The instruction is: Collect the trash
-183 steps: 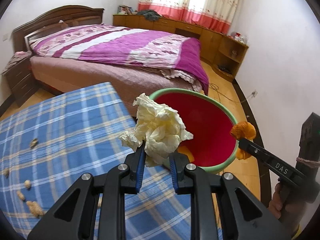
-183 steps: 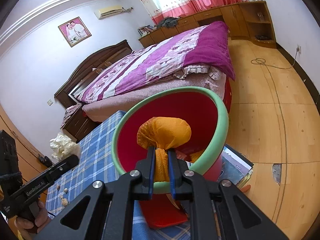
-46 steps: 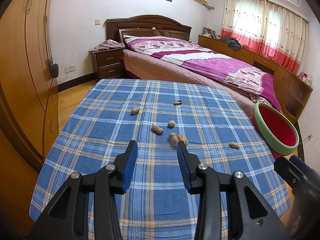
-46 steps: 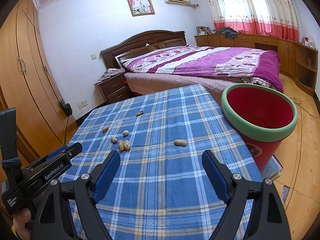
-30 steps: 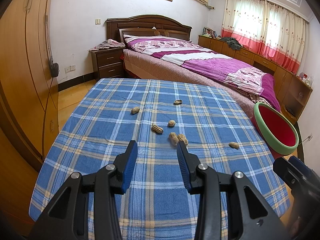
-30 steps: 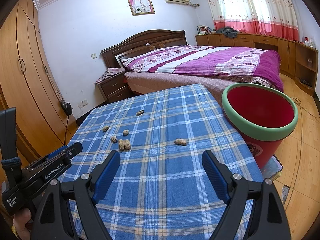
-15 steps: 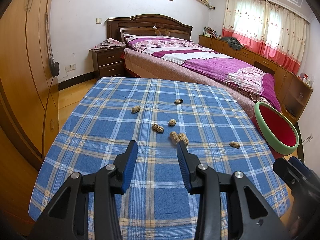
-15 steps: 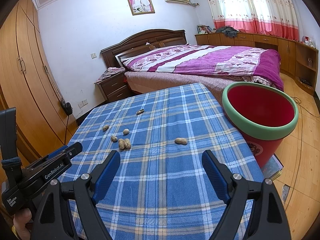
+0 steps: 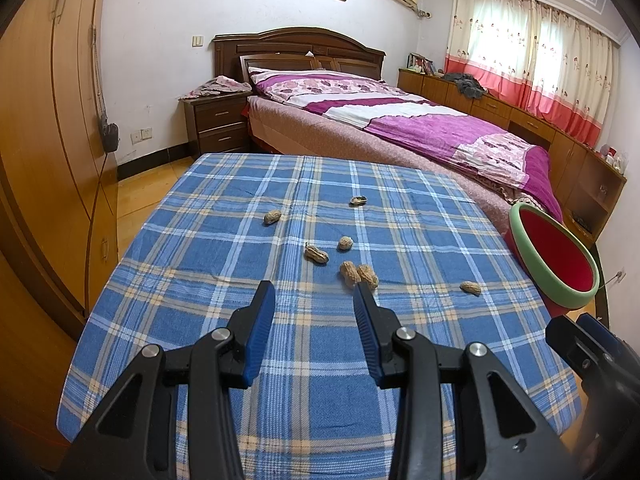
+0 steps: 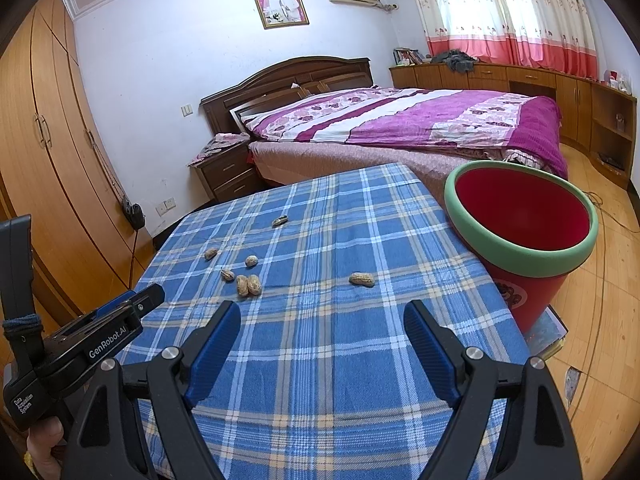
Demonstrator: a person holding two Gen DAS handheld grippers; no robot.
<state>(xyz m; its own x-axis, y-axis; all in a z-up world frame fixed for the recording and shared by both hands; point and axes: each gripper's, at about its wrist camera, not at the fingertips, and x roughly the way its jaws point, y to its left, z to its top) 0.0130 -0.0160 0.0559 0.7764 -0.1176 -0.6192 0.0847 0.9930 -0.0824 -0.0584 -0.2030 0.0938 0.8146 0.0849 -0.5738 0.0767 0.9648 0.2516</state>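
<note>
Several peanut shells lie scattered on the blue plaid tablecloth (image 9: 200, 280), among them a pair (image 9: 359, 274) just beyond my left gripper (image 9: 312, 290), which is open and empty. A lone shell (image 10: 361, 279) lies ahead of my right gripper (image 10: 322, 308), whose jaws stand wide apart with nothing between them. The red bin with a green rim (image 10: 520, 259) stands off the table's right edge, also seen from the left wrist as the bin (image 9: 544, 276). The left gripper's tip (image 10: 148, 296) shows at the left, held by a hand.
A bed with a purple cover (image 9: 400, 120) stands beyond the table, with a nightstand (image 9: 218, 124) beside it. A wooden wardrobe (image 9: 48, 160) runs along the left. Low cabinets (image 10: 520, 80) line the window wall. Books (image 10: 548, 334) lie under the bin on the wooden floor.
Six seconds ago the left gripper held crumpled paper and the right an orange peel at the bin; now both are empty and back over the table. Nothing moved in the last second.
</note>
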